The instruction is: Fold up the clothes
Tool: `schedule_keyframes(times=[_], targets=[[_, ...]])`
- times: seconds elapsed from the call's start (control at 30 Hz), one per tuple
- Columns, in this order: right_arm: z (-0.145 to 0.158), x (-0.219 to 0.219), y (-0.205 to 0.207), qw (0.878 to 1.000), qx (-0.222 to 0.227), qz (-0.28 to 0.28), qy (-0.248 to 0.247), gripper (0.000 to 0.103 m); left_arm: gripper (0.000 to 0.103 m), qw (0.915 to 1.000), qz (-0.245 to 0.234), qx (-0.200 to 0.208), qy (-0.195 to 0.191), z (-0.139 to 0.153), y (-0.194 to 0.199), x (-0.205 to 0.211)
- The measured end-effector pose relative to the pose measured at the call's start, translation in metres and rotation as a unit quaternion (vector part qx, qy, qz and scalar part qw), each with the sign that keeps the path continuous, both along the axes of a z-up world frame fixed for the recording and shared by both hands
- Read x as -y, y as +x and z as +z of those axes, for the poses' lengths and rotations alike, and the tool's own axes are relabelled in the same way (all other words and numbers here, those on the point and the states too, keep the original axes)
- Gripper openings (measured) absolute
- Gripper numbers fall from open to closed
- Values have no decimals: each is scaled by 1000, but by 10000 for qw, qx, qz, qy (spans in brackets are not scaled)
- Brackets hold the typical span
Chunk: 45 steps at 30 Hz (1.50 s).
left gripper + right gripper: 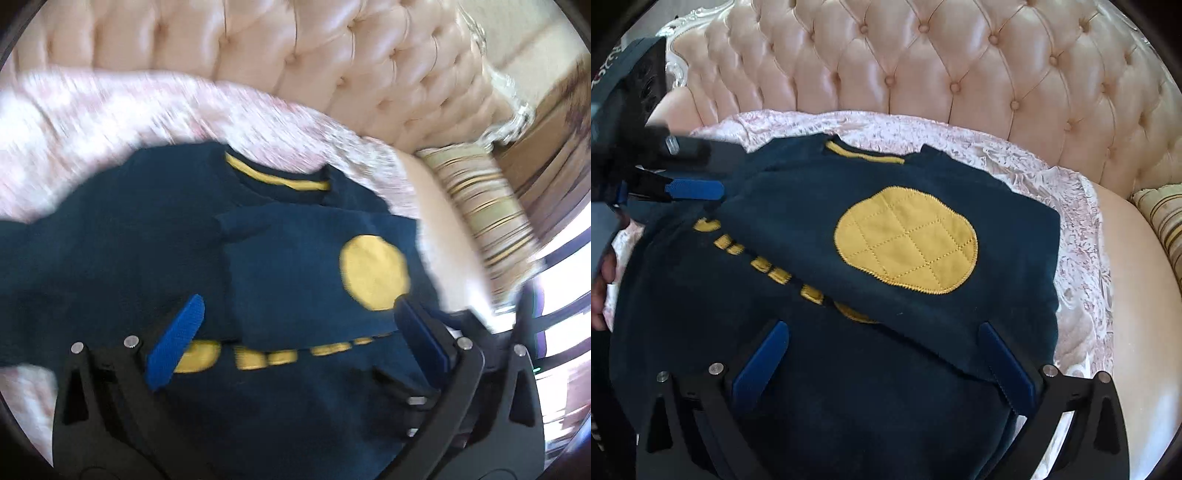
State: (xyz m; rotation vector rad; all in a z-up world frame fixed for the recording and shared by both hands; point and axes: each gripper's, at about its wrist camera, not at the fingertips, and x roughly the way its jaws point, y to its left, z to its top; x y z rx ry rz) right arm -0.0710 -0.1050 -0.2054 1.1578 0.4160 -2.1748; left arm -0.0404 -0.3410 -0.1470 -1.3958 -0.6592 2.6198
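Observation:
A navy sweater [820, 369] with a yellow quilted elbow patch [907, 240], yellow collar stripe [864, 153] and yellow lettering lies on a pink lacy cover [1082, 258]. One sleeve is folded across its body. It also shows in the blurred left wrist view [288, 280]. My right gripper [882, 350] is open, its blue pads spread over the sweater's lower part, holding nothing. My left gripper [299, 317] is open above the sweater. In the right wrist view the left gripper [698, 190] sits at the sweater's left shoulder.
A tufted pink leather sofa back [960, 74] rises behind the cover. A striped cushion [1167, 229] lies at the right; it also shows in the left wrist view [491, 221]. A hand [602, 280] is at the left edge.

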Motion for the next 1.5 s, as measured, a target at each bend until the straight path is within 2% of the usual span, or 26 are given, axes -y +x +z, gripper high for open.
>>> schedule_keyframes(times=[0.17,0.27,0.4,0.53,0.7,0.83,0.93,0.97,1.1,1.23,1.3,1.37,1.43,1.5], targets=[[20,-8,15,9980,-562,-143,-243,103,103,9955,-24,-182,-927,8,22,-2],[21,-9,-5,9982,-465,-365,-129,103,103,9918,-86,-211,-1261,8,33,-4],[21,-9,-43,9973,-272,-672,-136,103,103,9890,-196,-261,-1441,8,49,-11],[15,-4,-62,9981,-44,-620,10,103,103,9860,-281,-239,-1627,4,58,-18],[-6,8,-85,9970,551,-509,205,103,103,9839,-369,-119,-1743,-5,62,-23],[-6,8,-93,9966,648,-465,214,103,103,9837,-383,-46,-1756,-12,65,-25],[7,3,-84,9973,477,-515,201,103,103,9838,-379,-27,-1749,-13,68,-26],[17,-3,-74,9983,304,-496,14,103,103,9837,-379,-32,-1757,-13,70,-27],[36,-13,-21,9991,-237,-310,-155,103,103,9822,-412,-120,-1827,-7,91,-34],[27,-20,38,9989,-470,17,16,103,103,9786,-563,-159,-1971,-10,128,-52],[5,-19,53,9977,-449,129,501,103,103,9746,-691,-55,-2130,-21,143,-64],[-3,-26,58,9985,-404,46,368,103,103,9724,-838,136,-2174,-37,153,-74],[-5,-34,51,9998,-96,-85,152,103,103,9709,-881,199,-2220,-45,157,-78],[0,-31,51,9993,-73,-109,339,103,103,9701,-884,109,-2259,-45,160,-79]])
